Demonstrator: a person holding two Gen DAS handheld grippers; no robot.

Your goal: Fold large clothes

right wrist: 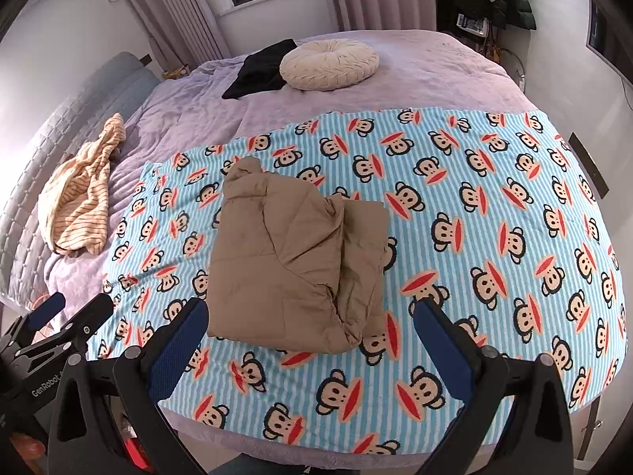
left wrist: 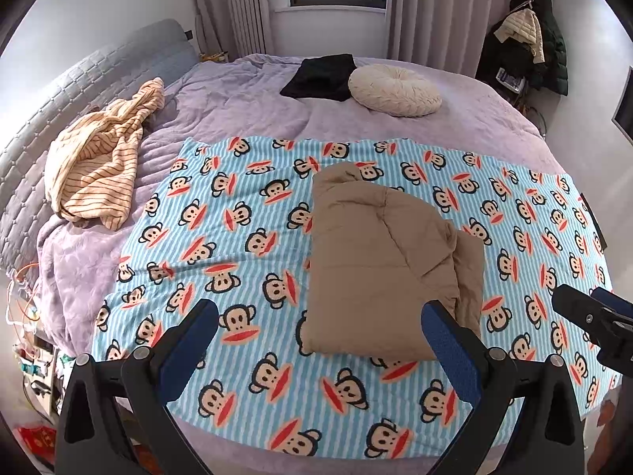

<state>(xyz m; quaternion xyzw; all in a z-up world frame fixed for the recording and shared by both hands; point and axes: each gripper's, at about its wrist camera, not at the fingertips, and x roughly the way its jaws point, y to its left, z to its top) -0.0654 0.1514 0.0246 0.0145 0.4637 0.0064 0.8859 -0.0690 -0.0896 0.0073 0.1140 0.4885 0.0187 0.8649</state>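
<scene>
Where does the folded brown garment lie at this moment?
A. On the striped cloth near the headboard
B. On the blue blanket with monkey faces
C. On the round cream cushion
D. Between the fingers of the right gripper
B: the folded brown garment rests on the monkey-print blanket, and both grippers are open and empty.

Your left gripper (right wrist: pixel 59 308), seen left of your right gripper, carries white lettering on its black body: "GenRobot", then cut off. You have nothing else legible.
</scene>
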